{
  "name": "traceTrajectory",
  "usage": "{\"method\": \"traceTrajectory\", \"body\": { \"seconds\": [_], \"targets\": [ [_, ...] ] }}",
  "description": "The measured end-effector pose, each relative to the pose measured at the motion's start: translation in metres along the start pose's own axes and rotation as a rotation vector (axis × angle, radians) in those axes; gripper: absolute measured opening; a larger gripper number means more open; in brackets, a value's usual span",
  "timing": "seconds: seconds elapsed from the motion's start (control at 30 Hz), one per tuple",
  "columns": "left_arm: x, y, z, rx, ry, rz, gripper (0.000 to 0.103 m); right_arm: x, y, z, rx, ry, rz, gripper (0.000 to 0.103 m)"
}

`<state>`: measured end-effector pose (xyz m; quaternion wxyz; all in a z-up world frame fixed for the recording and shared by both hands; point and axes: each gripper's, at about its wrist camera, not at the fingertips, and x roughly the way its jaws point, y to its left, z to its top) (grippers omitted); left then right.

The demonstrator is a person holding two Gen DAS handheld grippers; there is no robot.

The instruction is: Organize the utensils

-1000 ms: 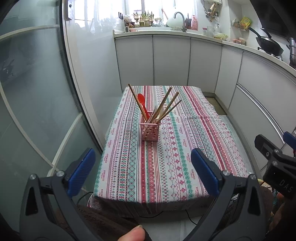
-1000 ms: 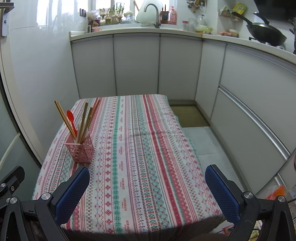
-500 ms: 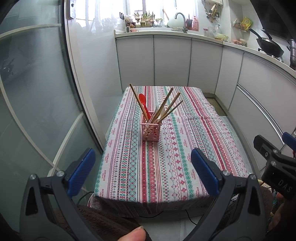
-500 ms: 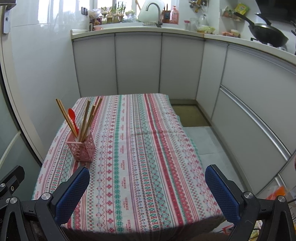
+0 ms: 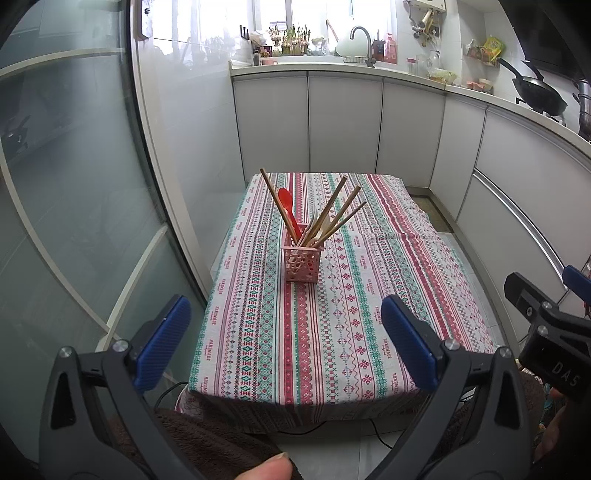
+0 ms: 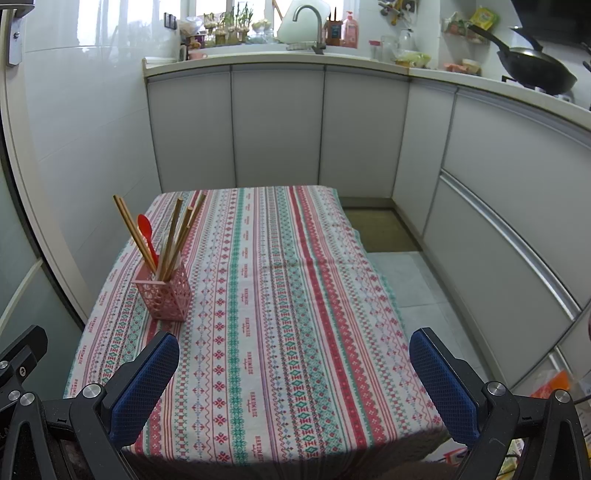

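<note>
Standing upright on the left half of the table, toward mid-depth: one pink perforated plastic utensil holder (image 5: 301,263), square in section. Contents: several long brown wooden chopsticks (image 5: 341,214) fanned out and leaning left and right, one red plastic spoon (image 5: 287,206) with bowl upward, and pale utensils low inside, too small to tell apart.

Table: rectangular, covered by a striped cloth (image 5: 369,302) patterned in red, green and white, hanging over the near edge.

Left gripper (image 5: 284,341): black frame, blue textured pads, fingers wide apart, nothing between them; held at the near edge of the table, well apart from the holder. A fingertip (image 5: 271,468) of the person shows at the bottom of the left wrist view, over brown fleece fabric.

Right gripper (image 6: 293,387): same build, fingers (image 6: 443,387) wide apart and empty, over the near end of the cloth; the holder lies to its far left.

Surroundings: white cabinet fronts (image 6: 277,129) beyond and to the right, a black wok (image 6: 532,68) on the right counter, a sink tap (image 6: 310,26) at the far window.
</note>
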<state>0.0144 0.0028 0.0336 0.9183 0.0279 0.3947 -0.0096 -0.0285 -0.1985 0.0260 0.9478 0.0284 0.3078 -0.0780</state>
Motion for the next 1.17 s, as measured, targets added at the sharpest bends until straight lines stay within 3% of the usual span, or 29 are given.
{"method": "traceTrajectory", "body": {
  "seconds": [1.17],
  "targets": [
    [0.0088, -0.001, -0.0002, 0.001, 0.028, 0.003, 0.102, 0.0059, 0.0018, -0.0028, -0.014, 0.012, 0.004, 0.102]
  ]
}}
